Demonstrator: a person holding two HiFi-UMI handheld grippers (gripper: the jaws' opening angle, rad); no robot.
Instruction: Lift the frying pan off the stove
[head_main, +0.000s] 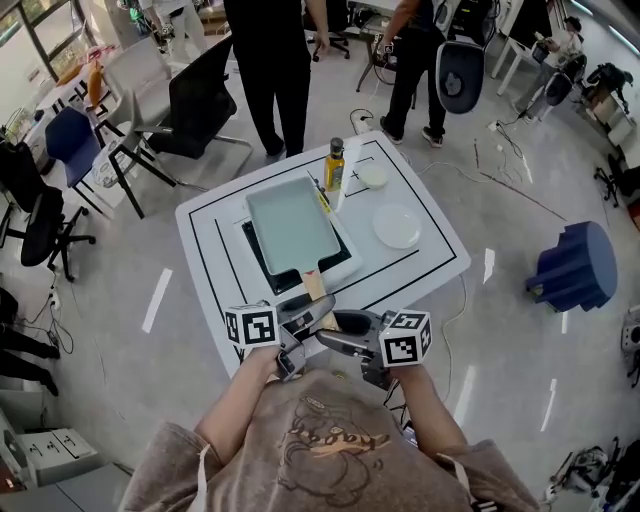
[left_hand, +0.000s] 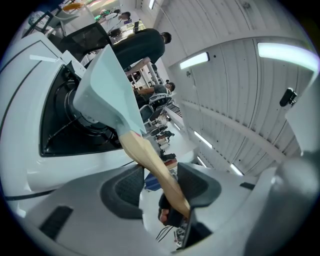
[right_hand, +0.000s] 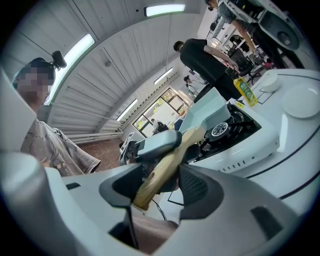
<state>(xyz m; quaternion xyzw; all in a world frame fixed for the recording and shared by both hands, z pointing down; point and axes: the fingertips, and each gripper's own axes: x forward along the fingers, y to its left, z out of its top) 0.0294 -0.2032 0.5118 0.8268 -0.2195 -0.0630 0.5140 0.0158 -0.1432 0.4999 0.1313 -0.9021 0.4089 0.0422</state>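
A square pale-green frying pan (head_main: 290, 222) with a wooden handle (head_main: 314, 285) hangs just above the black stove (head_main: 255, 262) on the white table (head_main: 420, 260). Both grippers grip the handle near the table's front edge. My left gripper (head_main: 298, 312) is shut on the handle (left_hand: 150, 160), and the pan (left_hand: 107, 90) shows from below, tilted over the burner (left_hand: 65, 120). My right gripper (head_main: 340, 328) is shut on the end of the handle (right_hand: 165, 167). In the right gripper view the left gripper (right_hand: 155, 145) sits farther up the handle, with the pan (right_hand: 205, 107) clear of the stove (right_hand: 225, 130).
A yellow oil bottle (head_main: 334, 165), a small bowl (head_main: 373, 176) and a white plate (head_main: 397, 226) stand on the table to the right of the stove. People (head_main: 275, 70) and office chairs (head_main: 190, 100) are behind the table. A blue stool (head_main: 578, 265) sits on the floor at right.
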